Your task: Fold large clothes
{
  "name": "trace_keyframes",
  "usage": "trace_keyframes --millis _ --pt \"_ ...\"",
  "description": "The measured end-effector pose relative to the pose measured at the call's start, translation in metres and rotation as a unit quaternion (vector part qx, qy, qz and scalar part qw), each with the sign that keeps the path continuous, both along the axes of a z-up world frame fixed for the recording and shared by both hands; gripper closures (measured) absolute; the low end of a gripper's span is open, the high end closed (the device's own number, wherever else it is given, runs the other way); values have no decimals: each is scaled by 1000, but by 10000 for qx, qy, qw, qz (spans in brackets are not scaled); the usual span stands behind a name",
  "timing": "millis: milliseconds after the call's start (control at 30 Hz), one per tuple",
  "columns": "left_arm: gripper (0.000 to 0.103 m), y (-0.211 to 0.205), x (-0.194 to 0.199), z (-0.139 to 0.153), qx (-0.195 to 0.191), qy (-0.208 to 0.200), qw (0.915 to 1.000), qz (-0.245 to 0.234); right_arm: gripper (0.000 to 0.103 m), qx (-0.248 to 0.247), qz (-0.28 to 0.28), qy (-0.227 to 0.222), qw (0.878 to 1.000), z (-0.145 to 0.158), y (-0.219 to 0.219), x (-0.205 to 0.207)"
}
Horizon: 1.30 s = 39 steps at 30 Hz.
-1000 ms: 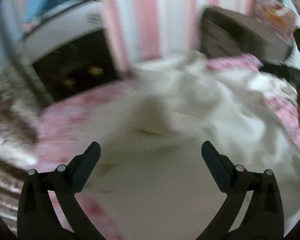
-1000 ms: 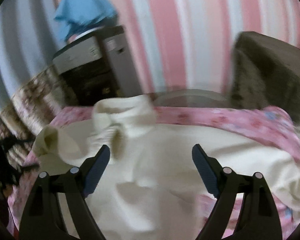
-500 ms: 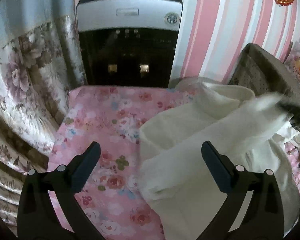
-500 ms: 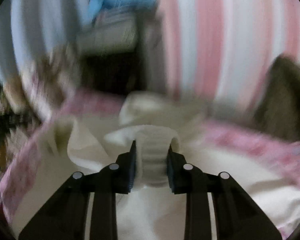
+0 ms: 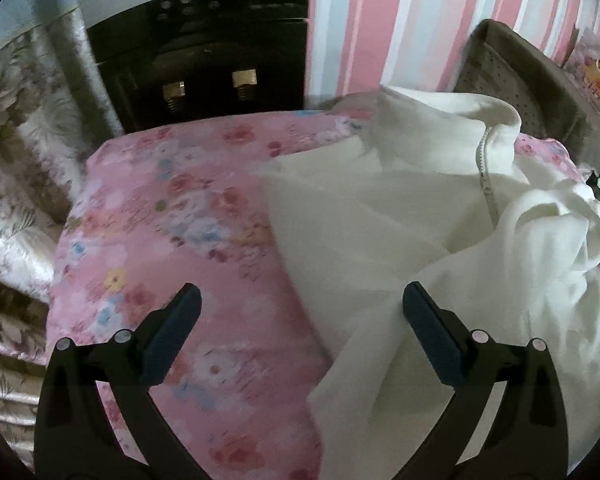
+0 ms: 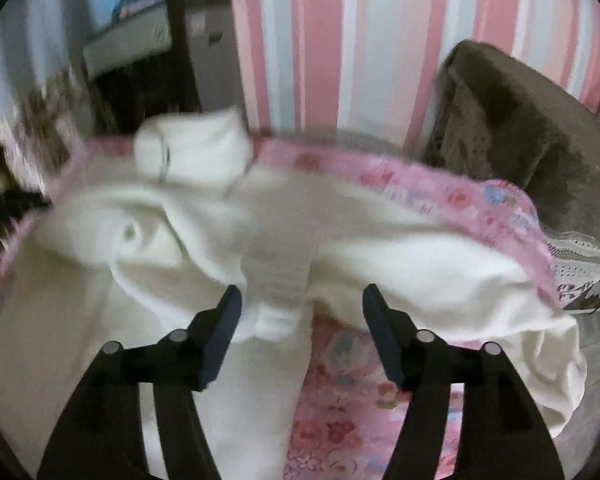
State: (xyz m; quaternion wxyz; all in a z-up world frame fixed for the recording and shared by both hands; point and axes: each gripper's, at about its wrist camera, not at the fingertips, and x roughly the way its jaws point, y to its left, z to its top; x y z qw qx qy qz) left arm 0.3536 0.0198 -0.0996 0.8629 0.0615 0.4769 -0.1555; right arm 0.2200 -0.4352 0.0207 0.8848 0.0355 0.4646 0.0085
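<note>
Directly ahead of the left hand-held gripper (image 5: 302, 312), whose jaws stand wide with nothing gripped, lies open pink floral bedspread (image 5: 172, 216), flat and free out to its far edge. Beyond that edge stands a dark appliance (image 5: 204, 60); to the left hangs a flowered curtain (image 5: 16, 184). The cream garment (image 5: 452, 240) lies to this gripper's right, its soft folded edge passing under the right finger, a zip running down from a thick collar.

The right hand-held gripper (image 6: 302, 306) has its jaws opening; a ribbed cuff (image 6: 278, 284) sits between them beside the left finger, though blur hides whether it touches. More of the garment spreads left, right and ahead. Farther right stands a grey perforated basket (image 6: 512, 120), before a pink-striped wall (image 6: 340, 40).
</note>
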Motion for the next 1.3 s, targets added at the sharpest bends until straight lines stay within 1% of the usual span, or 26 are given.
trace_keyframes --millis 67,133,233,333,367,400,433,467,500,567,600,667,733,767,800,867,933,967,1000,1033,1100,1133,1200,1233,1267,1300 --pt "11 -9 8 -2 -148 137 9997 -148 38 263 -49 4 9996 5 -2 20" --pt "20 -14 16 -7 -285 359 9987 -233 38 617 -98 160 9979 -2 -6 44" --pt "29 -21 24 -18 -395 667 9966 -282 38 874 -218 667 9937 -29 -8 77" --pt "29 -25 22 -21 -352 666 9967 -308 39 1043 -35 1218 9871 -58 7 95" --pt "29 -24 21 -19 -340 621 9970 -301 46 947 29 1351 9863 -65 13 99" --pt "28 -23 21 -17 -339 587 9973 -278 70 695 113 1376 9880 -69 20 102" --pt "28 -21 21 -14 -348 554 9976 -248 75 524 191 1246 9906 -67 24 103" --pt "28 -19 21 -10 -360 515 9978 -220 81 469 184 981 9939 -59 23 105" --pt "28 -16 21 -6 -342 452 9982 -176 93 550 83 595 9967 -44 19 107" --pt "28 -10 20 2 -272 314 9991 -63 93 828 2 -211 9963 -12 9 104" --pt "27 -6 18 7 -279 256 9993 -22 94 804 44 -730 9941 10 6 98" --pt "23 -1 14 14 -323 145 9994 32 95 750 177 -1137 9905 28 7 91" --pt "21 0 9 17 -231 39 9997 66 95 667 677 -1549 9834 40 12 68" --pt "21 1 6 17 -162 -13 9998 83 99 654 997 -1723 9778 41 15 55" --pt "20 1 4 16 -135 -15 9999 77 101 500 1187 -1793 9753 38 16 38" --pt "20 1 1 9 -162 76 9998 -1 100 428 1272 -1520 9792 22 5 11" --pt "20 -2 -3 -2 -185 206 9995 -155 100 600 1352 -1216 9815 6 -7 -16" --pt "20 -7 -6 -9 -122 224 9994 -254 100 652 1382 -1076 9824 0 -10 -26" --pt "26 -11 -9 -12 -62 185 9993 -305 100 652 1411 -878 9839 -9 -11 -40" --pt "46 -13 -12 -13 -93 155 9991 -372 100 593 1395 -685 9861 -17 -11 -50" --pt "73 -18 -21 -14 -402 282 9962 -726 100 479 1107 -437 9917 -27 -21 -60" --pt "73 -20 -23 -13 -371 266 9961 -760 97 568 951 -464 9928 -27 -26 -58" --pt "73 -28 -29 -8 -106 133 9967 -792 95 797 671 -514 9932 -22 -35 -39" --pt "67 -31 -32 -6 -50 101 9967 -808 93 805 592 -510 9937 -21 -34 -27" --pt "62 -34 -33 -4 -19 107 9965 -834 86 762 548 -508 9943 -19 -31 -14" --pt "45 -36 -35 -3 -7 105 9965 -827 66 749 530 -398 9950 -21 -28 7"
